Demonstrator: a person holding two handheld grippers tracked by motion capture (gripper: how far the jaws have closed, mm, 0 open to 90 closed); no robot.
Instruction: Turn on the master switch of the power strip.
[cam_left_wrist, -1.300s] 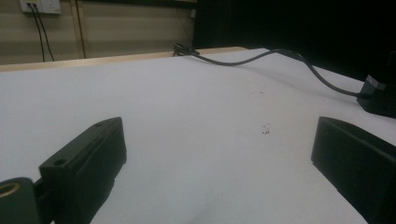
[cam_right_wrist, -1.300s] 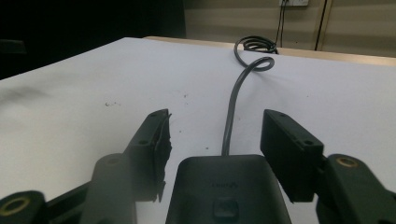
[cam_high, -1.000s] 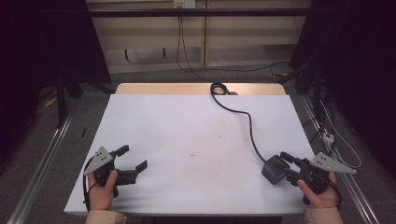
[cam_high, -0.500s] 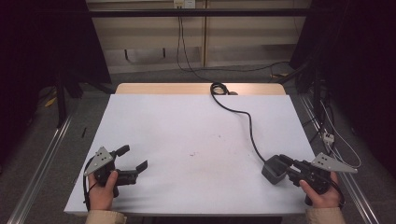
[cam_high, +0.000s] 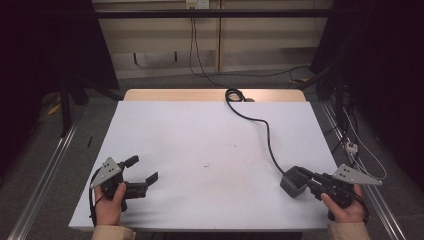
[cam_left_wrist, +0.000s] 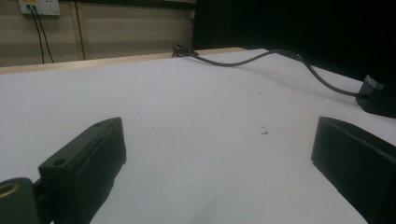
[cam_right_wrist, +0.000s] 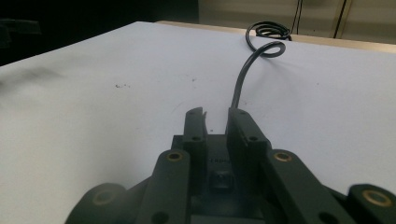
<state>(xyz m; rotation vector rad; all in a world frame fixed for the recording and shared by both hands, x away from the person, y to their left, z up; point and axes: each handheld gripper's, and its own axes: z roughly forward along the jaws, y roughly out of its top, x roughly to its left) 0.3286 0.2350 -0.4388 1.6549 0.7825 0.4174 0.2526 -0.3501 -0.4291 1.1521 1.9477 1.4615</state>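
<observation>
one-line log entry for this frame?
left tool: open, idle | right tool: shut on power adapter | cable: trails to far edge

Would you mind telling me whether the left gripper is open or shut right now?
Open. In the left gripper view its two black jaws stand far apart with bare white table between them, and the high view shows the left gripper spread, holding nothing.

A dark grey power adapter (cam_high: 293, 181) sat near the white table's right front corner. Its black cable (cam_high: 262, 131) snaked back to a coil at the far edge.
</observation>
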